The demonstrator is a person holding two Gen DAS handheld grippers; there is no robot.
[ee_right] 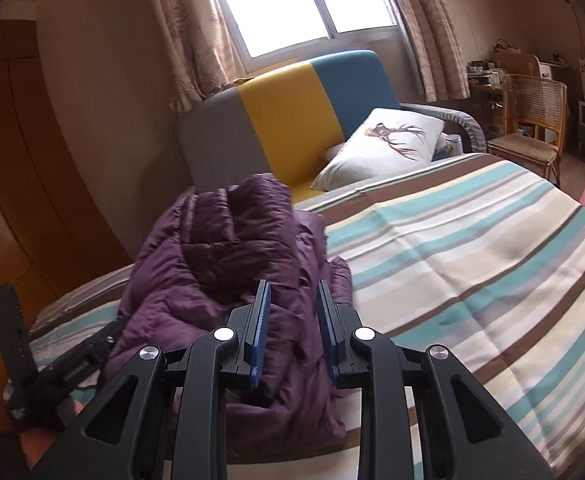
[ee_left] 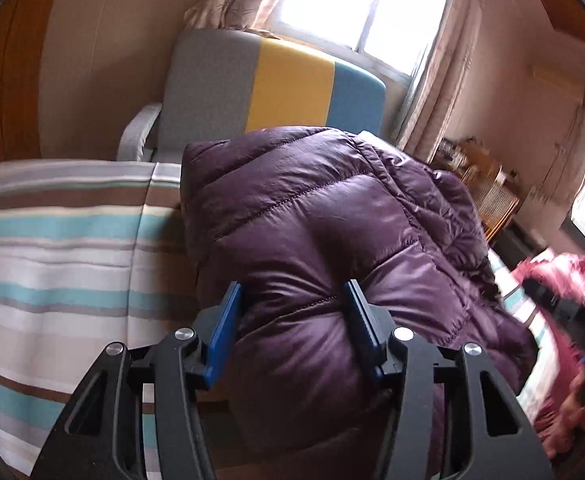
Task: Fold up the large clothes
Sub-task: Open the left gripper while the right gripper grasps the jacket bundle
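Note:
A purple quilted down jacket (ee_left: 316, 216) lies bunched on the striped bed cover (ee_left: 52, 248). My left gripper (ee_left: 294, 294) has its blue pads pressed into a thick bulge of the jacket, one pad on each side. In the right wrist view the same jacket (ee_right: 220, 264) is a heap at the bed's left side. My right gripper (ee_right: 292, 292) has its pads set narrowly apart around a fold of the jacket's near edge. The left gripper's black body (ee_right: 64, 364) shows at the lower left of that view.
A grey, yellow and blue sofa back (ee_right: 288, 108) stands behind the bed with a white deer-print pillow (ee_right: 384, 144). A wicker chair (ee_right: 532, 120) is at the far right. A window with curtains (ee_right: 300, 4) is behind. Pink cloth (ee_left: 564, 280) lies at the right.

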